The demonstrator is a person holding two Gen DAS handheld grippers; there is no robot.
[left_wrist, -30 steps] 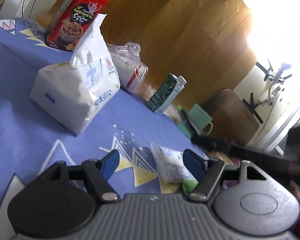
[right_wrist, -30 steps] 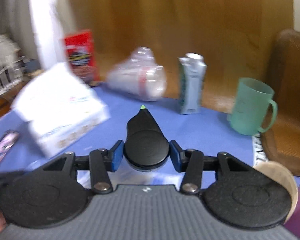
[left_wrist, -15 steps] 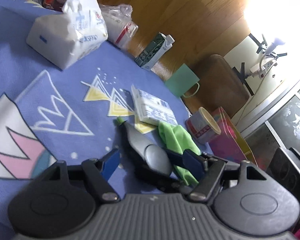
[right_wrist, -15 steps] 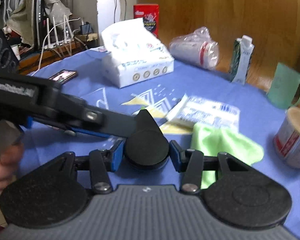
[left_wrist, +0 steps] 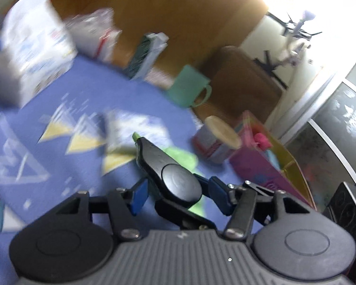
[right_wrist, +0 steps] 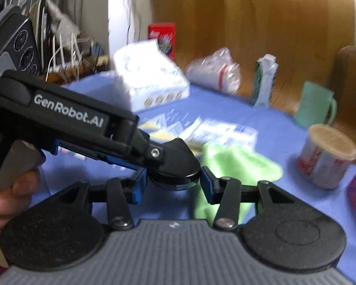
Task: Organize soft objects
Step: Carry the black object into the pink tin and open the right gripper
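Two hand-held grippers over a round surface (right_wrist: 280,121) covered in blue cloth printed with yellow and white triangles; both views are motion-blurred.

The right gripper (right_wrist: 172,178) is clenched on a black teardrop-shaped object (right_wrist: 180,166), smooth and matte, rounded at the near end and tapered to a small green tip. The round end is seated between the blue pads.

The left gripper (left_wrist: 178,187) is brought in from the side by a hand (right_wrist: 9,199). Its jaws have just been closing with the same object between them; whether its pads press on it cannot be told.

The green cloth (right_wrist: 237,163), soft and rumpled, is spread flat on the surface just beyond both grippers. A flat, glossy printed packet (right_wrist: 220,133) is seen touching its far edge.

Farther back, a bulky white soft pack of tissues (right_wrist: 149,80) is placed near the surface's edge, with a crinkled clear bag of stacked cups (right_wrist: 213,73) and an upright gabled carton (right_wrist: 264,80) beside it.

To the right are shown a teal handled mug (right_wrist: 315,104) and a cylindrical tub (right_wrist: 327,156) with a tan lid.
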